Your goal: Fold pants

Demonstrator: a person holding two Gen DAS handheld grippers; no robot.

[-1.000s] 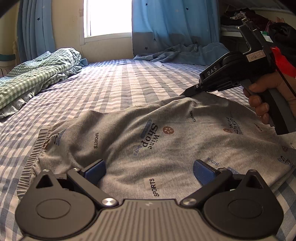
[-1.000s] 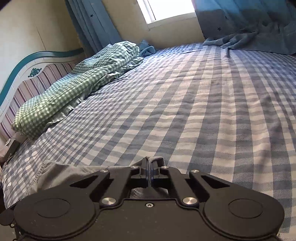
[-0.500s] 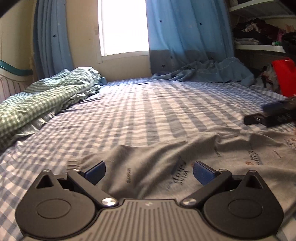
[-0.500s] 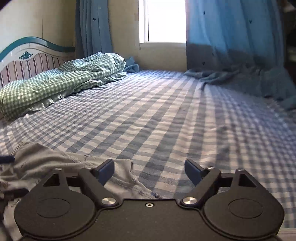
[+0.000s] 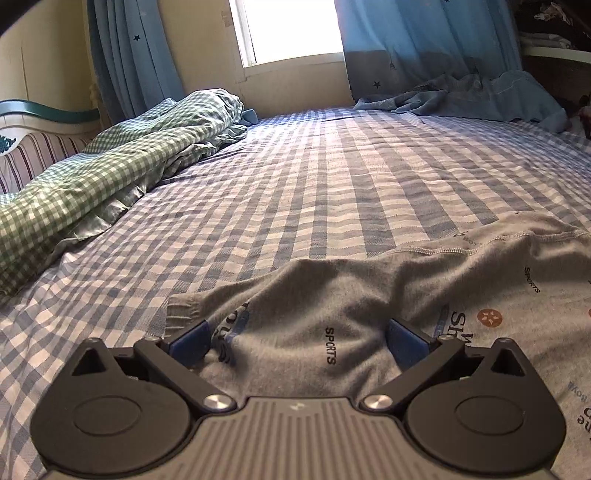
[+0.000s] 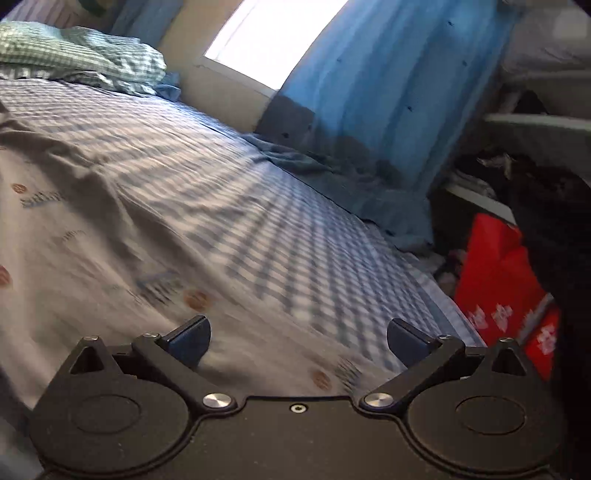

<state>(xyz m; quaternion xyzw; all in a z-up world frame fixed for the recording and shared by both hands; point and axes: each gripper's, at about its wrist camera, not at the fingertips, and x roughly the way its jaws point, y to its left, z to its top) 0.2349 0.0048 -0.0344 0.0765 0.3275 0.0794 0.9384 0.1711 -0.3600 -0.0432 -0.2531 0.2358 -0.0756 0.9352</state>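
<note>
Lying on the checked bed sheet (image 5: 332,177), the grey printed pants (image 5: 332,295) spread beneath both tools. Left gripper (image 5: 297,341): jaws wide apart, pinching nothing. Right gripper (image 6: 298,338): jaws opening, fabric below but not clamped. Green checked blanket (image 5: 110,166) at the far left.

Home bedroom: checked bed (image 5: 332,192), window curtains (image 5: 424,44).

A checked blue sheet (image 5: 332,177) covered the bed. A green checked quilt (image 5: 110,162) lay bunched beside the headboard (image 5: 33,136), blue curtains (image 5: 424,40) flanked the window (image 5: 288,29), and a red bag (image 6: 506,288) sat beside the bed.
</note>
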